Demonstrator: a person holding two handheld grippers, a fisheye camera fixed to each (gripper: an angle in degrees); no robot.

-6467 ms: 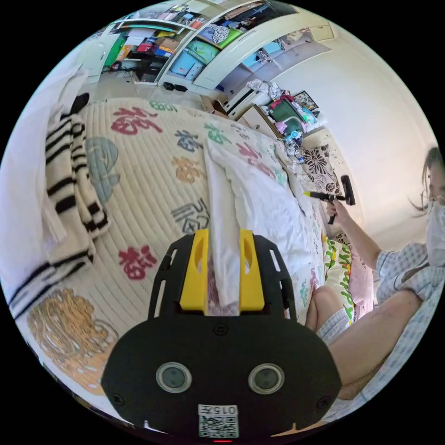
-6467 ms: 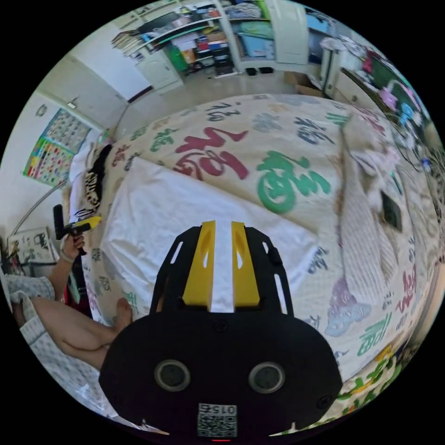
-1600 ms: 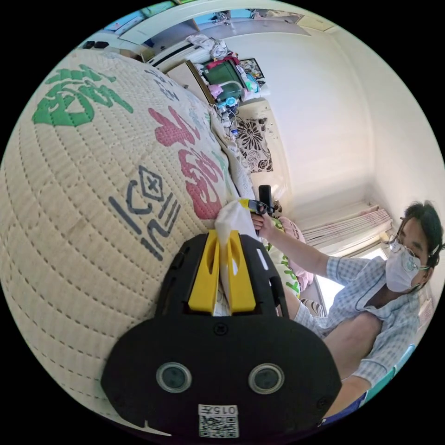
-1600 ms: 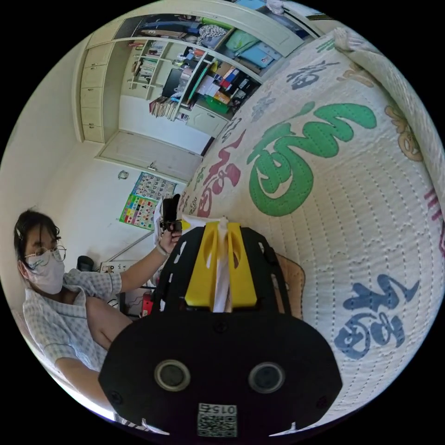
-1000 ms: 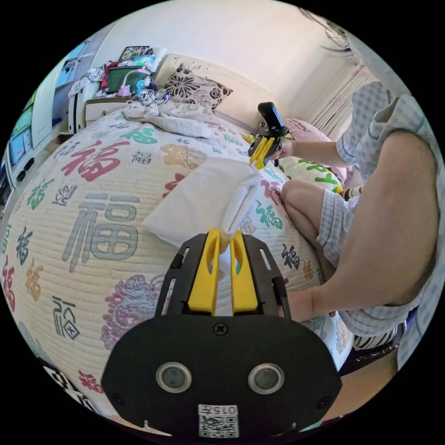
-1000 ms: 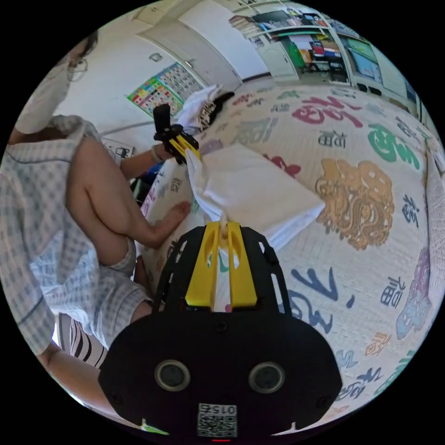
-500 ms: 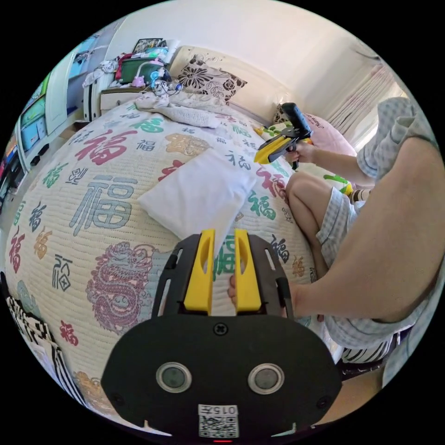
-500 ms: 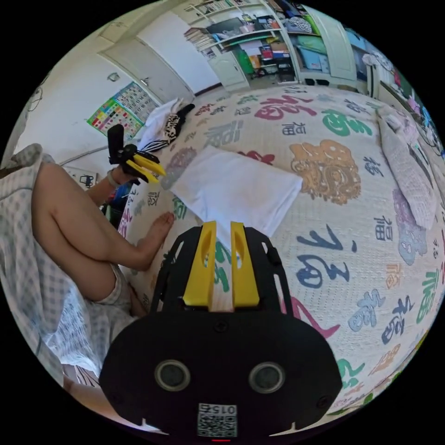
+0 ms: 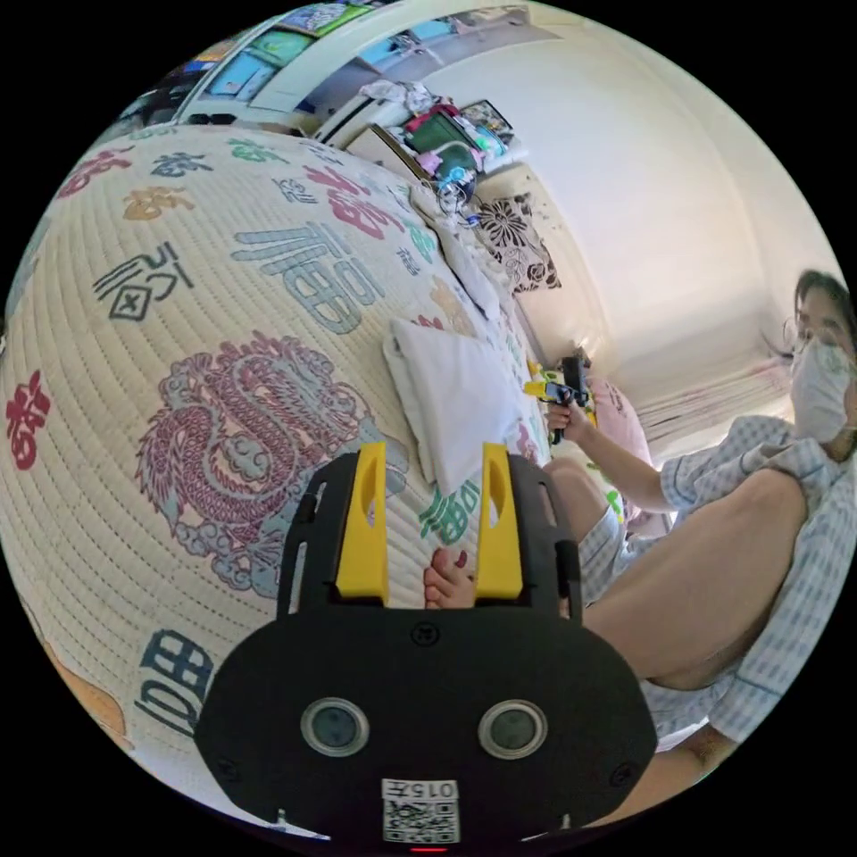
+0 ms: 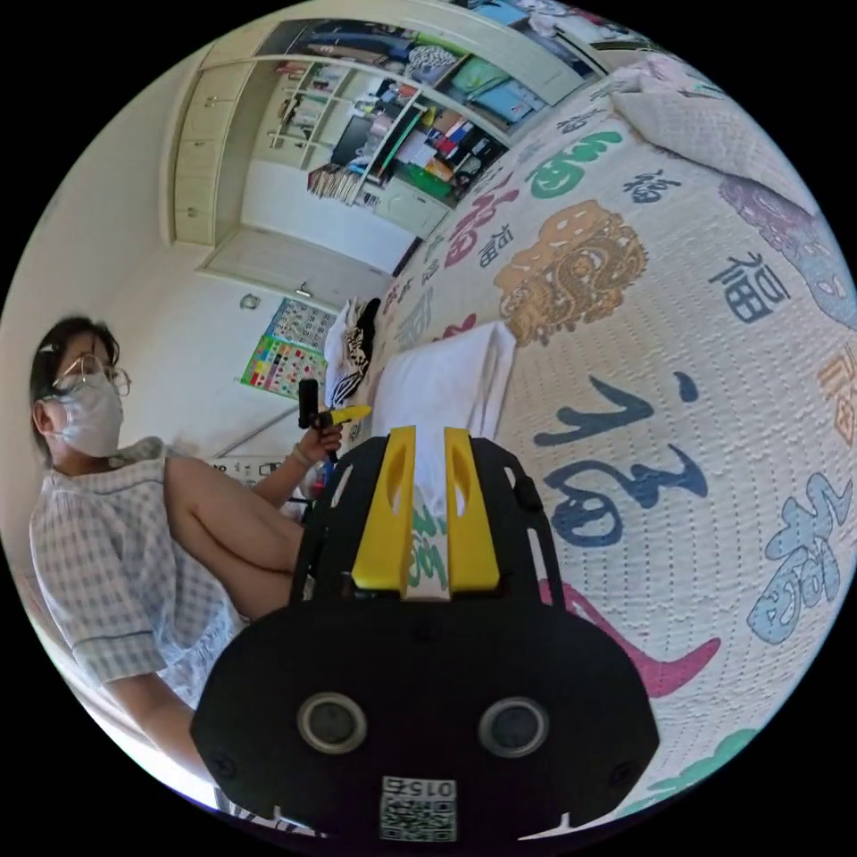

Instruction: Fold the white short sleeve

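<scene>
I hold both grippers off the folded white short sleeve (image 9: 455, 406), lying near the bed (image 9: 223, 295) edge by my legs: left gripper (image 9: 427, 522) spread wide, right gripper (image 10: 425, 509) parted, both empty.

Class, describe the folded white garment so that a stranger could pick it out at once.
Start at the bed's cream quilt printed with coloured characters. Near its edge, beside the seated person, lies the white short sleeve, folded into a plain rectangle. It alone is unprinted; the striped clothes lie farther off.
</scene>
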